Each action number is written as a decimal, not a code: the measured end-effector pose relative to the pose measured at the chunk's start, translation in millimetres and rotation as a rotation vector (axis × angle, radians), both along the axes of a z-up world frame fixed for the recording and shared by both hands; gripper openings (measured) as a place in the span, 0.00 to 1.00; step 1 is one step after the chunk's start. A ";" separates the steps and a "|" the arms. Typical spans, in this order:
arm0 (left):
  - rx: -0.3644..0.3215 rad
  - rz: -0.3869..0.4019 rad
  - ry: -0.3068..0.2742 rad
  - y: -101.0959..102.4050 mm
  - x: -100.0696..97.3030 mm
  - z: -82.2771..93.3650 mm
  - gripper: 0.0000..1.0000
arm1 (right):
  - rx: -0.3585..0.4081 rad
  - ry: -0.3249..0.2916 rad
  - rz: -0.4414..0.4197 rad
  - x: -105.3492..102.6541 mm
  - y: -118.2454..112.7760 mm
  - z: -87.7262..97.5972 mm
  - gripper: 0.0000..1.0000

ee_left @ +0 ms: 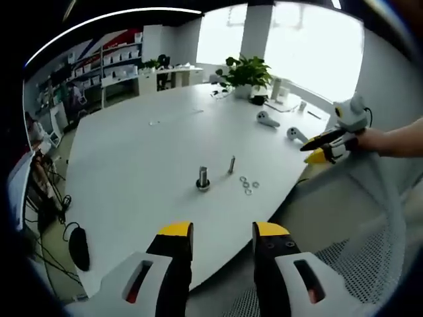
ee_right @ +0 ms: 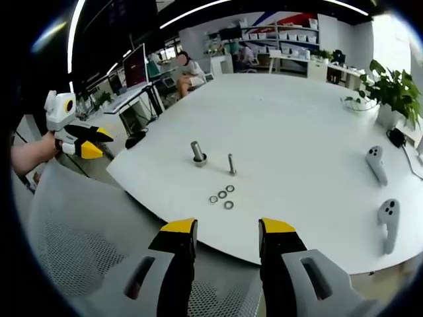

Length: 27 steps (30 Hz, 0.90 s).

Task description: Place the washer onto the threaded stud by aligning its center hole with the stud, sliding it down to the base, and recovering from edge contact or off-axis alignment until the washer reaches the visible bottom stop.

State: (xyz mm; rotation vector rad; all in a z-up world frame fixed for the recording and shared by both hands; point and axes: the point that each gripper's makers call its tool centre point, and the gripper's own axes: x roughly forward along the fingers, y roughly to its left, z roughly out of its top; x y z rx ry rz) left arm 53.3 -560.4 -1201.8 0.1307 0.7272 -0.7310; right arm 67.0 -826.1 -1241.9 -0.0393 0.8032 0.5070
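Observation:
Three small metal washers (ee_left: 248, 185) (ee_right: 221, 195) lie loose near the edge of a white table (ee_left: 132, 165) (ee_right: 291, 119). Just beyond them a thin upright stud (ee_left: 231, 165) (ee_right: 232, 164) stands beside a thicker upright stud on a round base (ee_left: 203, 178) (ee_right: 197, 153). My left gripper (ee_left: 223, 231) is open and holds nothing, short of the table edge. My right gripper (ee_right: 228, 228) is also open and holds nothing, off the table edge and facing the washers. Each gripper, held in a hand, appears in the other's view: the right gripper (ee_left: 327, 142) and the left gripper (ee_right: 86, 142).
A grey mesh chair back (ee_left: 370, 264) (ee_right: 66, 251) sits between the grippers and the table. Two white controllers (ee_left: 268, 119) (ee_right: 375, 162) and a potted plant (ee_left: 246, 74) (ee_right: 390, 92) are further along the table. Shelves, desks and a seated person are behind.

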 end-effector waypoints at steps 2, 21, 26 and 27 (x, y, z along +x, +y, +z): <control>-0.016 -0.002 -0.001 -2.5 -6.5 -0.9 0.34 | -0.011 0.004 0.004 -0.9 -0.5 -1.1 0.39; -0.105 0.030 -0.084 -10.5 -16.1 12.6 0.30 | -0.065 0.036 -0.007 -3.2 -9.1 -7.9 0.38; -0.099 0.050 -0.127 -7.4 -10.0 14.8 0.30 | -0.061 0.040 -0.008 -3.2 -8.9 -8.5 0.38; -0.099 0.053 -0.128 -7.0 -10.1 14.0 0.30 | -0.057 0.040 -0.009 -3.0 -8.8 -8.8 0.38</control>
